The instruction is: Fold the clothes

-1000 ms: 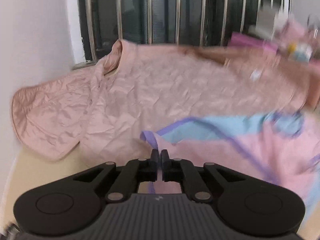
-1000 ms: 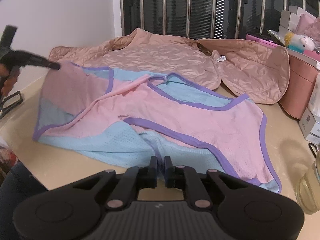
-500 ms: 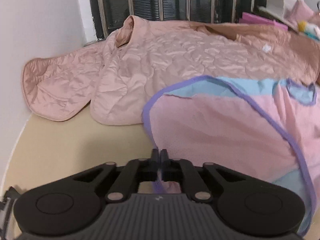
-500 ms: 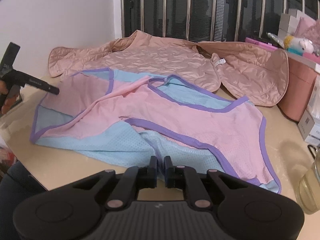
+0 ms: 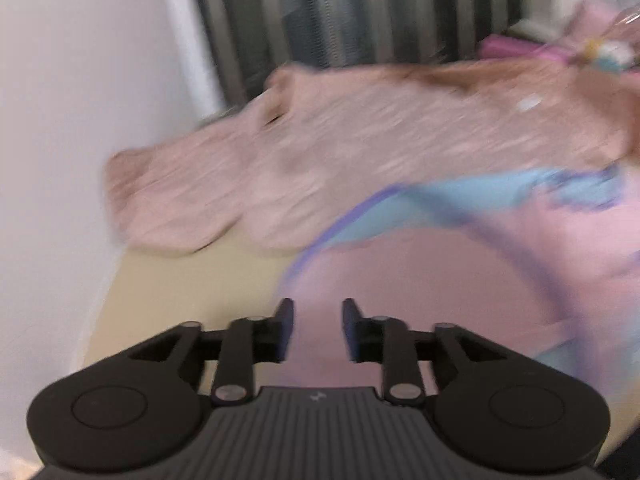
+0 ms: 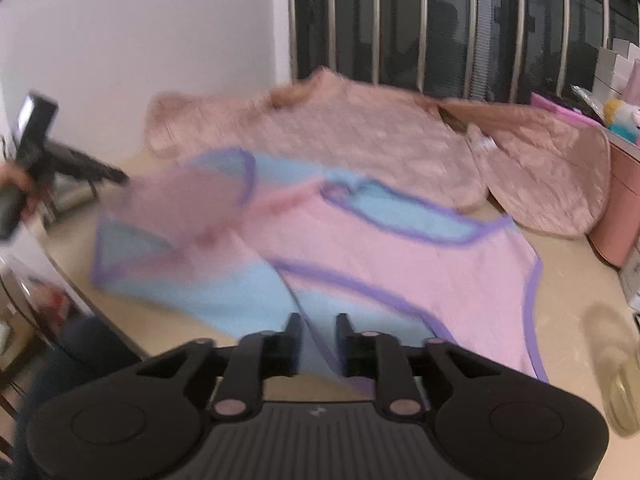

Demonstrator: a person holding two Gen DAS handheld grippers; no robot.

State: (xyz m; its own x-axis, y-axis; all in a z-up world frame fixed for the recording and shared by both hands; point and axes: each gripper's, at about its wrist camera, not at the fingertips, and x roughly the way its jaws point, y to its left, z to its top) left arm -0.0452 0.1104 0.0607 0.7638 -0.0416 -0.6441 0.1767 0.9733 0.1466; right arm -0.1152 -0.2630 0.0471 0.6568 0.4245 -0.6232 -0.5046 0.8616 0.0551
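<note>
A pink and light-blue mesh garment with purple trim (image 6: 400, 264) lies spread on the beige table (image 6: 568, 280); it also shows in the left wrist view (image 5: 420, 280). My left gripper (image 5: 317, 322) is open, its fingers apart over the garment's left pink edge; it shows too at the left of the right wrist view (image 6: 120, 178). My right gripper (image 6: 318, 336) is open over the garment's near blue and pink hem. Both views are motion-blurred.
A quilted dusty-pink jacket (image 6: 360, 132) lies behind the garment, against a white wall (image 5: 80, 120) and dark barred window (image 6: 460, 28). A pink box (image 6: 624, 200) with small items stands at the right. A glass jar (image 6: 624, 392) is near the right edge.
Both grippers were shut on the garment's edges and have opened, letting go of it. The left gripper has drawn back toward the table's left edge, and the left flap has settled lower.
</note>
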